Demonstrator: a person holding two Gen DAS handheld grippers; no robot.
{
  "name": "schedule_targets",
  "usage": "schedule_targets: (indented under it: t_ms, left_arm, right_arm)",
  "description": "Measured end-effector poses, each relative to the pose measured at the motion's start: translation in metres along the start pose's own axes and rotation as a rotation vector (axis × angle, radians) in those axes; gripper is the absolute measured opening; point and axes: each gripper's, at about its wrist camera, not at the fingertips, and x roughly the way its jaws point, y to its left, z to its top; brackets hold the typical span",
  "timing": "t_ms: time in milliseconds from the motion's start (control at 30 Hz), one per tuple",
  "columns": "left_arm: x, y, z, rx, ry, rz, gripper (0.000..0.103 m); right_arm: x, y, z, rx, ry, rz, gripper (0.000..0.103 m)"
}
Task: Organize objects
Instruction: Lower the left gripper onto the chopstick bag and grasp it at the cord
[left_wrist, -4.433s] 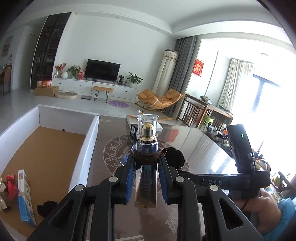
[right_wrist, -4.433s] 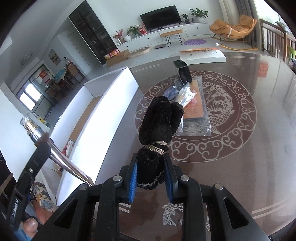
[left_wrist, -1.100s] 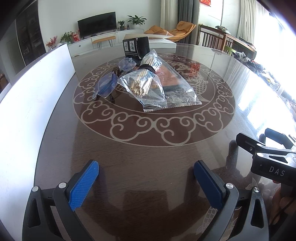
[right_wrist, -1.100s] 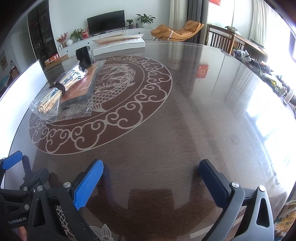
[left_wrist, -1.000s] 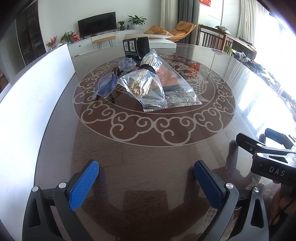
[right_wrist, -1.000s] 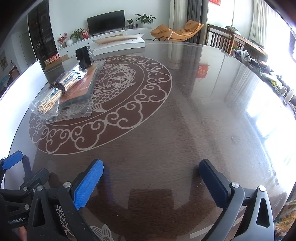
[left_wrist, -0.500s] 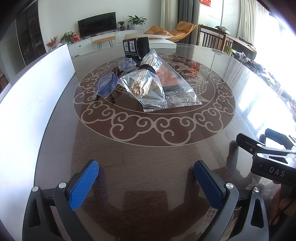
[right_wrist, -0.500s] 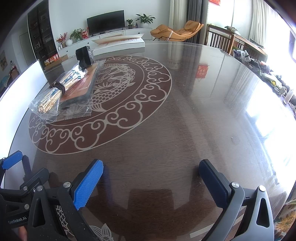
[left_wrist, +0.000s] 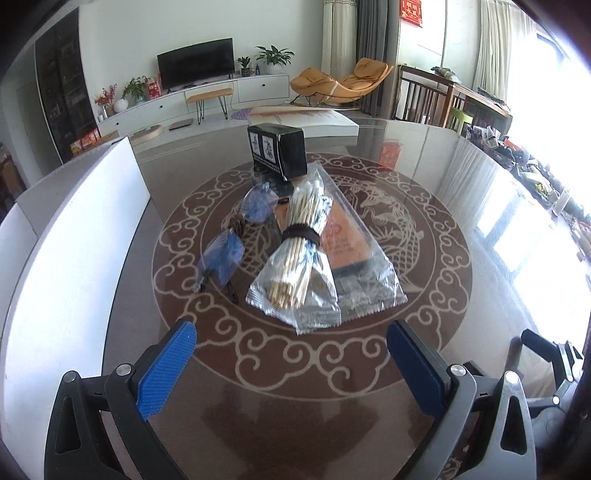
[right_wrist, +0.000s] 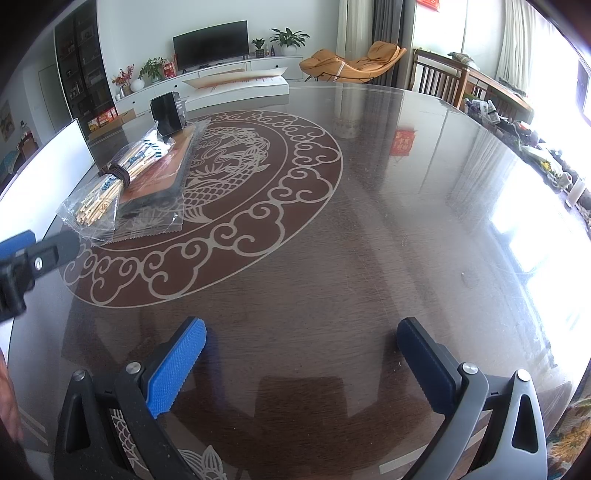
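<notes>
2 grippers, left gripper (left_wrist: 291, 341) and right gripper (right_wrist: 301, 339) both spread wide, empty, above table (right_wrist: 369, 221), swab packet (left_wrist: 295, 258) ahead

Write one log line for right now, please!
left gripper: open, nearing chopsticks bag | right gripper: open, empty | sunglasses, black box: on table

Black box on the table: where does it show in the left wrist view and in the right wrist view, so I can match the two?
Left wrist view: the black box stands upper centre, just behind the bag of sticks.
Right wrist view: the black box sits upper left, at the far end of the same bag.
Shared landmark: the television on the far wall, behind the box in both.
</notes>
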Motion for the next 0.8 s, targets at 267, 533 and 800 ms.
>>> schedule_targets:
  t_ms: [267,533,800]
  left_arm:
    - [0.068,-0.007,0.049,0.066,0.071,0.032,0.064]
    - [0.019,-0.002,-0.001,-0.035,0.013,0.005,0.032]
    - [-0.021,0.037,-0.08,-0.181,0.054,0.047,0.037]
  right_arm:
    - [0.0,0.0,0.0,0.0,0.0,0.0,0.103]
    - [0.0,0.0,0.0,0.0,0.0,0.0,0.103]
    - [0.001,0.0,0.0,0.0,0.0,-0.001,0.103]
